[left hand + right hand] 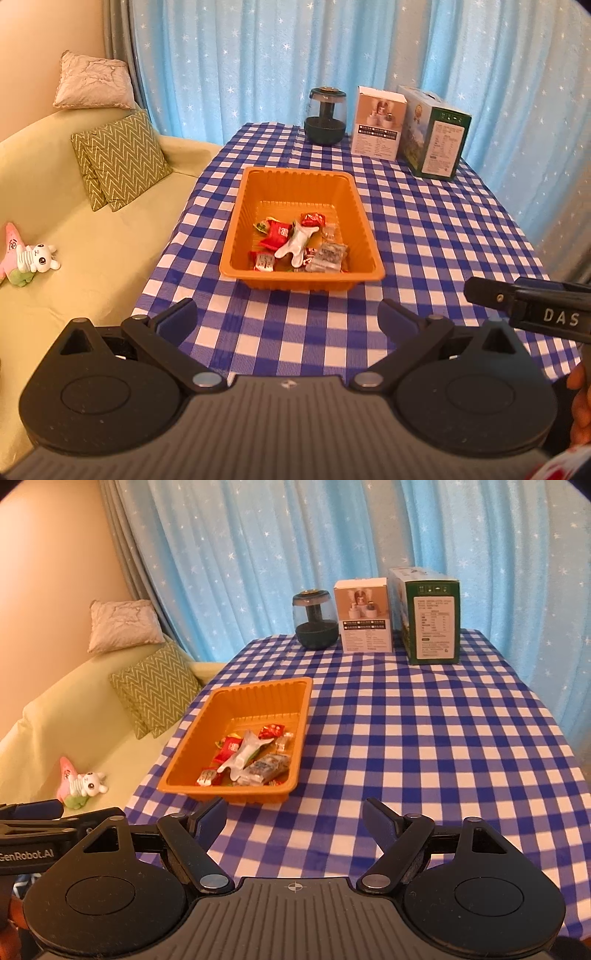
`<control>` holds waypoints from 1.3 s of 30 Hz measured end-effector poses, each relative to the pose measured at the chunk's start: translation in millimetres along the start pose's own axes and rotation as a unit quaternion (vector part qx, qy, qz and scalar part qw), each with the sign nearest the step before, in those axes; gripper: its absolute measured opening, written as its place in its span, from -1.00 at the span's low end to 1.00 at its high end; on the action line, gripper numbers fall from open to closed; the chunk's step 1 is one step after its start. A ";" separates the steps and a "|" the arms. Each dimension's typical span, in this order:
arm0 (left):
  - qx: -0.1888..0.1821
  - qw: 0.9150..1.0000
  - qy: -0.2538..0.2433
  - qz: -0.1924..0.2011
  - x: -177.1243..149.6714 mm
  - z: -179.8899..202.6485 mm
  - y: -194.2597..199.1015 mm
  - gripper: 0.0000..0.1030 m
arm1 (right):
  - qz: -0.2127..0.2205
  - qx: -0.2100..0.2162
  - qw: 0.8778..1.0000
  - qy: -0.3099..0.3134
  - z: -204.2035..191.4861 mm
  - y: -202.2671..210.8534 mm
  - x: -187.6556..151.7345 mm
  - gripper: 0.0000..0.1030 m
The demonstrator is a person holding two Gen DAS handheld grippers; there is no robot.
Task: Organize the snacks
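Tray: an orange tray (364,218) sat on the checked cloth (443,236), near the table's left edge beside the sofa (110,236).
Snacks: a small heap of wrapped snacks (301,247) lay in the tray's near end, red wrappers, one white, one clear; its far end was bare.
Left gripper (288,317): jaws stood wide over the cloth just short of the tray, with nothing between them.
Right gripper (293,818): jaws stood wide and empty too, over bare cloth to the right of the tray's near corner.
Back of table: a dark jar (316,618), a white box (364,614) and a green box (432,618) stood in a row before the blue curtain (295,554).
Sofa: two cushions (118,158) and soft toys (27,258) lay on it.
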State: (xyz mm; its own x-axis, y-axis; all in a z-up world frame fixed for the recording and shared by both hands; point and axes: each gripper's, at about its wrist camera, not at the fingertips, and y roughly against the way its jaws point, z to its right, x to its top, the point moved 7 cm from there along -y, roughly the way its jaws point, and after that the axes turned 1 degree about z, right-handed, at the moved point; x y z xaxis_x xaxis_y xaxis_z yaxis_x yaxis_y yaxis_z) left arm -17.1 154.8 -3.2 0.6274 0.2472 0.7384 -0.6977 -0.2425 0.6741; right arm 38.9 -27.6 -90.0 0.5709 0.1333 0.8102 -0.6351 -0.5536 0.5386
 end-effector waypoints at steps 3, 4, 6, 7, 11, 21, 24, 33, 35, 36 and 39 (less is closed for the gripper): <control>-0.004 1.000 0.001 0.003 -3.8 1.0 7.6 1.00 | 0.003 -0.009 1.000 0.002 0.5 10.9 -4.9 0.56; -0.003 1.000 0.002 0.005 -4.5 1.7 10.5 1.00 | 0.004 -0.011 1.000 0.002 0.8 14.3 -6.2 0.56; -0.002 1.000 0.004 0.013 -5.7 2.7 17.8 1.00 | 0.006 -0.015 1.000 0.003 1.9 20.3 -8.6 0.56; -0.001 1.000 0.006 0.016 -6.3 3.6 21.7 1.00 | 0.007 -0.017 1.000 0.004 2.3 23.4 -9.7 0.56; -0.003 1.000 0.008 0.026 -7.5 8.7 35.5 1.00 | 0.012 -0.015 1.000 0.002 1.9 36.5 -13.5 0.56; -0.002 0.999 0.003 0.048 -9.7 20.2 62.7 1.00 | 0.030 -0.017 0.999 0.008 -0.1 65.9 -18.7 0.56; -0.007 0.999 0.006 0.050 -11.5 21.8 67.2 1.00 | 0.033 -0.019 0.999 0.011 -1.8 73.0 -21.3 0.56; -0.011 0.998 0.000 0.054 -15.0 24.9 75.5 1.00 | 0.037 -0.022 0.999 0.015 -2.2 82.8 -25.9 0.57; -0.011 0.999 0.000 0.053 -16.0 24.1 76.4 1.00 | 0.037 -0.021 0.999 0.014 -2.0 83.9 -26.6 0.57; -0.011 0.999 0.001 0.053 -17.0 23.2 77.2 1.00 | 0.037 -0.021 0.999 0.014 -2.3 84.5 -26.8 0.57; -0.009 0.999 0.002 0.051 -18.8 21.2 77.4 1.00 | 0.038 -0.020 0.999 0.014 -2.9 86.0 -25.6 0.57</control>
State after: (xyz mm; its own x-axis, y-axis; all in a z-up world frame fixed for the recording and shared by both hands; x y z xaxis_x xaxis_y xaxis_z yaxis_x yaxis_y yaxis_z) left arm -75.5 111.5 35.5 0.5510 0.2260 0.8033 -0.7645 -0.2492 0.5945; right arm -31.8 -76.3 -63.8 0.5050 0.1154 0.8554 -0.6975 -0.5293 0.4832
